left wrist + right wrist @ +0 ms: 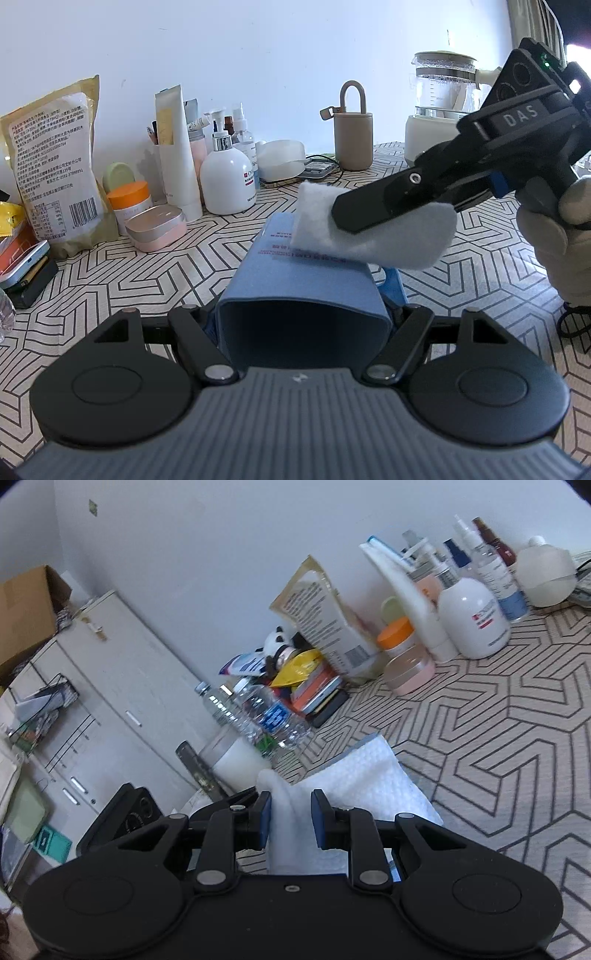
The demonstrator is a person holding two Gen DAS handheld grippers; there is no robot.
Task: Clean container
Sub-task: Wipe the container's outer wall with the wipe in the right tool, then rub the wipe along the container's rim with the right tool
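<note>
Your left claw [301,314] clamps the blue container [303,280] by its side walls, mouth toward you, above the patterned worktop [480,258]; it looks light, stiff and smooth, so grip near the rim. Just ahead, your right claw [290,821] pinches the soft white cloth [369,232], resting on the container's upper face.

Patterned table [480,266] bears bottles [227,181] and jars [129,201].

Both tongs clamped: left tongs [301,314], right tongs [290,819].
</note>
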